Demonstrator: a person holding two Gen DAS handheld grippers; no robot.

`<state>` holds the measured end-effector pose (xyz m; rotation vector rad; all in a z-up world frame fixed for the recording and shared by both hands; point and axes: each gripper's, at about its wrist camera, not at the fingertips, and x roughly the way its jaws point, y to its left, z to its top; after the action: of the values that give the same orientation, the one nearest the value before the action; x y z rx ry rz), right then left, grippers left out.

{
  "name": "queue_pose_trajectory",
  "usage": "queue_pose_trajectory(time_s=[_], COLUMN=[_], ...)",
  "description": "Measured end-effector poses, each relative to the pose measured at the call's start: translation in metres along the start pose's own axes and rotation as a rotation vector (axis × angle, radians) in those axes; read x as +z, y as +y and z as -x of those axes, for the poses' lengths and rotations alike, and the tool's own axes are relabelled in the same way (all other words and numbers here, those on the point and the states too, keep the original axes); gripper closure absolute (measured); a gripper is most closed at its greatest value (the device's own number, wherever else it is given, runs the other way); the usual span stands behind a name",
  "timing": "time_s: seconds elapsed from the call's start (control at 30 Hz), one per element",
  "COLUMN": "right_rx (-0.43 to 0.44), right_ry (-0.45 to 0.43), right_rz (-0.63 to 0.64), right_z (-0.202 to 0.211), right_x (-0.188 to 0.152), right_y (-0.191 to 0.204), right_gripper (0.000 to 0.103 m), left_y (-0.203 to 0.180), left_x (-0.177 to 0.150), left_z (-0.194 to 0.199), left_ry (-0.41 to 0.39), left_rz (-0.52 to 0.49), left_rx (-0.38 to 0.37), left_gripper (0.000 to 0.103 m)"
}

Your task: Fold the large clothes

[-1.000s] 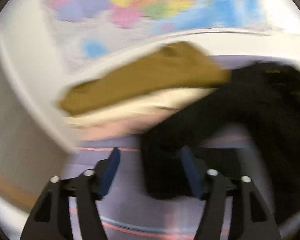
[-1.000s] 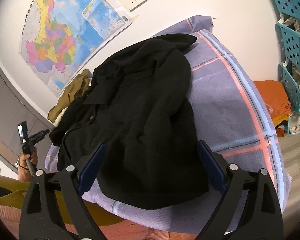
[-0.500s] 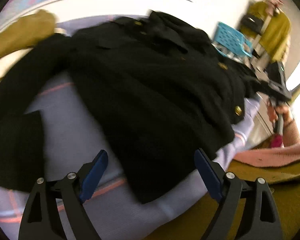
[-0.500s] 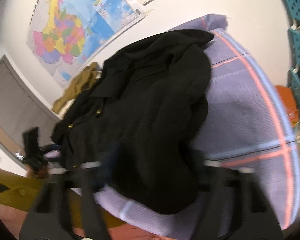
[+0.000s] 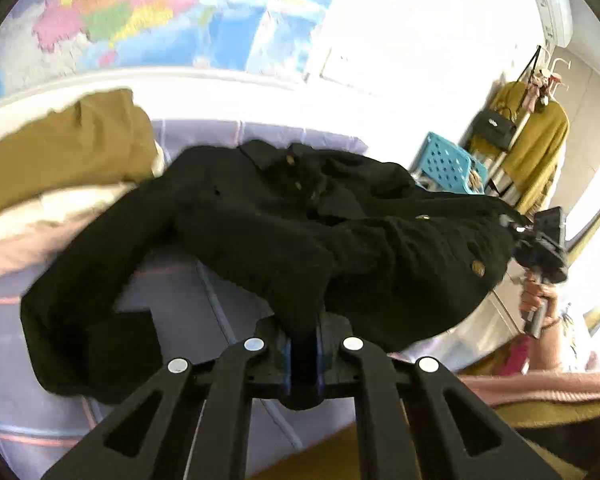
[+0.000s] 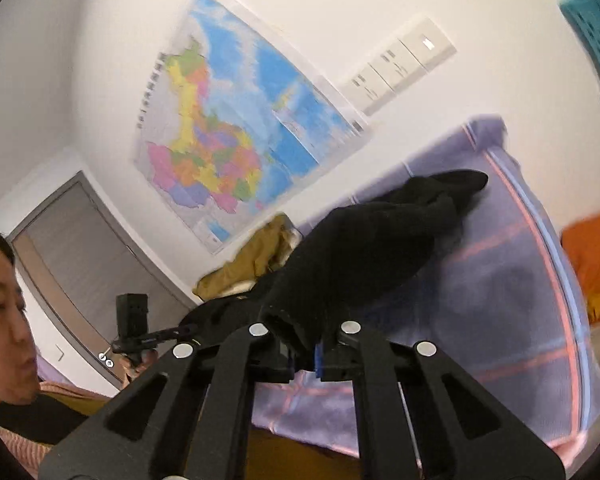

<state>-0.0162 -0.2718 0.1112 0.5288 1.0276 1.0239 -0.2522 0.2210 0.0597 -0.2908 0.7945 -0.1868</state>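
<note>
Grippers clamped on black coat

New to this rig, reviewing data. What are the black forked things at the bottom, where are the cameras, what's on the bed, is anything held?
No robot here: a person carries a handheld two-finger gripper in each hand, each with a fisheye camera looking along its fingers. The black prongs are those fingers.

The left gripper is shut on the black coat's near edge. The right gripper is likewise shut on the coat's cloth.

The coat lies on a purple checked sheet. A mustard garment sits beside it, towards the wall.
</note>
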Motion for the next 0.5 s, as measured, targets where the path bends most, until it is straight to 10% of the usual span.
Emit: queue_pose_trajectory(time_s=[0.2,0.27,0.37,0.5], right_rx=[-0.249,-0.308,-0.414,-0.524], right_ry=[0.218,0.241,0.244,0.147], right_rz=[-0.035,-0.03,-0.018,0.021], right_z=[-0.033,-0.032,-0.022,0.003], right_x=[-0.039,-0.044,-0.036,-0.01], right_y=[-0.044,-0.05,-0.05,-0.042], right_gripper=[0.095,0.079,0.036,0.032], left_y=[0.003,0.003,-0.01,-0.017], left_x=[-0.042,-0.048,-0.042,-0.025], left_z=[-0.067,-0.067,-0.037,-0.014], left_ry=[0.237,0.241,0.112,-0.013], left_rz=[-0.064,-0.099,-0.178,-0.213], left_rx=[0.081,0.113,0.144,0.166], left_gripper=[0.09,0.065,0.044,0.031])
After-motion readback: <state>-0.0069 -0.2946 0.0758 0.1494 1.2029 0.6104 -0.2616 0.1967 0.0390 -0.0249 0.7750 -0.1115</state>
